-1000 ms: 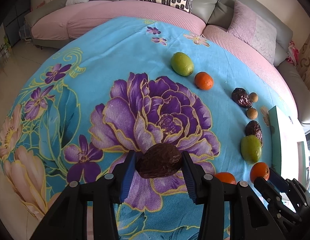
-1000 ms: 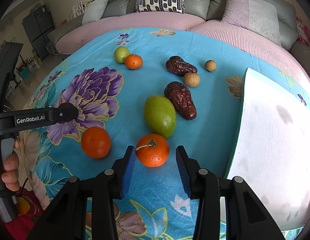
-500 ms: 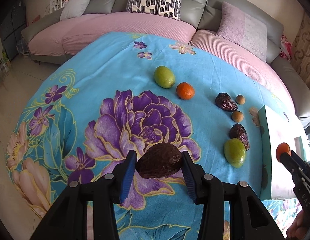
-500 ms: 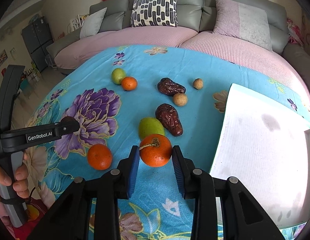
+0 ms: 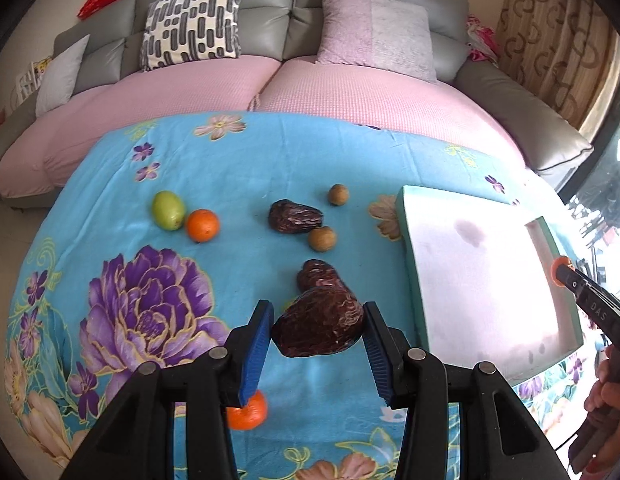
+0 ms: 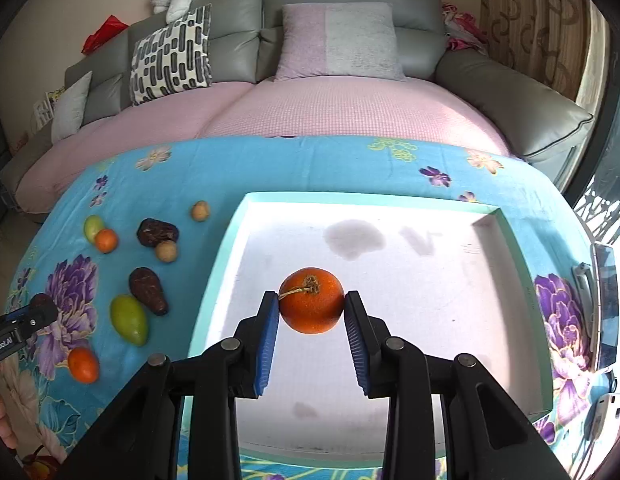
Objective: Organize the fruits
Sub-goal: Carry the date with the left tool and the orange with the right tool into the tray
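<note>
My left gripper is shut on a big wrinkled brown date, held above the blue floral cloth left of the white tray. My right gripper is shut on an orange with a stem, hanging over the tray's white floor. On the cloth lie a green fruit, two oranges, two dates, a second green fruit and two small tan round fruits. The right gripper's tip also shows at the left wrist view's right edge.
A grey sofa with pink seat covers curves behind the table, with cushions on it. A phone-like device lies on the cloth right of the tray. A person's hand holds the right gripper's handle.
Both grippers rose and swung right with their fruit. The right one lifted its orange off the cloth and now hangs over the tray. The left one came closer to the tray.
</note>
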Motion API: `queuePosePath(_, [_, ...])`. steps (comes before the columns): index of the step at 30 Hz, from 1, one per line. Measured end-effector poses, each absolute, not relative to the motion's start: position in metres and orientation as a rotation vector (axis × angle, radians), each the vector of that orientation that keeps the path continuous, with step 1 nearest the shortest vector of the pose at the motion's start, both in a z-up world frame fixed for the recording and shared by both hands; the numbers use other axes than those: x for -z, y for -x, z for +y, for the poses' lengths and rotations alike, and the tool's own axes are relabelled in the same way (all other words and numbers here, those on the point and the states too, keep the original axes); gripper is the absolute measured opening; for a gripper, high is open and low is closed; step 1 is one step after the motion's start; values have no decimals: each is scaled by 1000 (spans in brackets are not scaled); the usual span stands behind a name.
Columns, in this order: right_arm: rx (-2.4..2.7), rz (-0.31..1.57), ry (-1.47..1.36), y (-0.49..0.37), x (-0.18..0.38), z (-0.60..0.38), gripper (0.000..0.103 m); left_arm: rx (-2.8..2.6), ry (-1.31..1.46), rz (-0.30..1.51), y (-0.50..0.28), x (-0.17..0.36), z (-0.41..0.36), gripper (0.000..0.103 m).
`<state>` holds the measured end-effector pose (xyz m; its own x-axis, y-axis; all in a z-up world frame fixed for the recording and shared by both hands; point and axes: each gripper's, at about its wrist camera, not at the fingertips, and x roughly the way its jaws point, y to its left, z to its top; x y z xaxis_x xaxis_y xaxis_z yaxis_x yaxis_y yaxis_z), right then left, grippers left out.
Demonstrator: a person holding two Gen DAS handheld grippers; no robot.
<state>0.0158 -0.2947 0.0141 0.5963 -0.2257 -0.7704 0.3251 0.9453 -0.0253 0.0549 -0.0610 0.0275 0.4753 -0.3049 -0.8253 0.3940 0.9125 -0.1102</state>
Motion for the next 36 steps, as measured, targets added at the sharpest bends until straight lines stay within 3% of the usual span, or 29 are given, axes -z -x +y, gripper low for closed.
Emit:
queuePosePath(14, [609, 851, -281, 37, -17, -409, 35, 695, -292, 909, -23, -10, -175, 48])
queuePosePath(36, [638, 1018, -328, 32, 23, -424, 35, 735, -373, 1004, -18, 41, -194, 48])
